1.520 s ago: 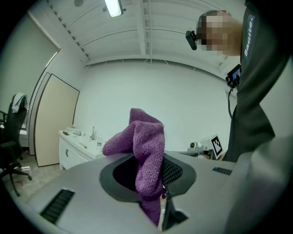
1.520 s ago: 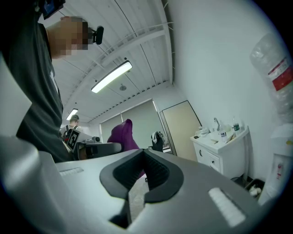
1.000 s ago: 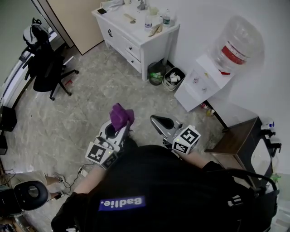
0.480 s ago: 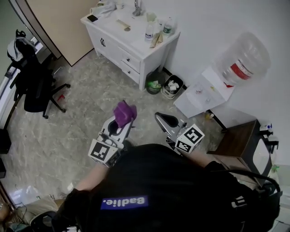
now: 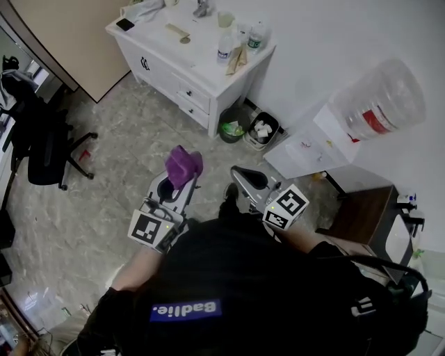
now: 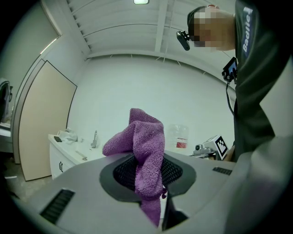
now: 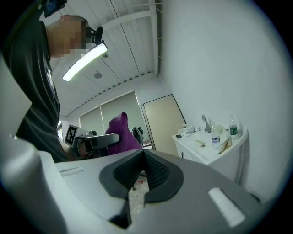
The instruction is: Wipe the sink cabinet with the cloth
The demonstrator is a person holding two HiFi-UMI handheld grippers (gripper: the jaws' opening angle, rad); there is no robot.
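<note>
**Purple cloth riding in the left claw, cabinet well ahead**

The left gripper [image 5: 179, 185] is clamping the purple terry cloth [image 5: 183, 165] between its dark ribbed pads. In the left gripper view the left gripper [image 6: 147, 170] is holding its jaws narrowly on the cloth [image 6: 145, 145], which is bunching up above the pads and trailing a thin tail down through the slot. The right gripper [image 5: 243, 183] is hanging just beside the left one, level with it. In its own view the right gripper [image 7: 143, 170] is pressing its pads together with nothing between them.

The person is standing on the marbled grey floor [image 5: 104, 188], with both grippers out in front of the dark shirt. The white sink cabinet with drawers [image 5: 186, 82] is standing well apart from both grippers, against the wall at the top of the head view. Its top is carrying a chrome tap [image 5: 201, 8], a dark phone [image 5: 125, 24] and two clear plastic bottles [image 5: 224, 47]. The cabinet is also showing in the left gripper view [image 6: 62, 157] and in the right gripper view [image 7: 215, 160].

A green bin [image 5: 231, 126] and a white bin [image 5: 260, 129] are sitting side by side next to the cabinet. A white water dispenser with a clear jug [image 5: 375, 104] is standing further right. A black office chair [image 5: 42, 139] is sitting at the left edge.
</note>
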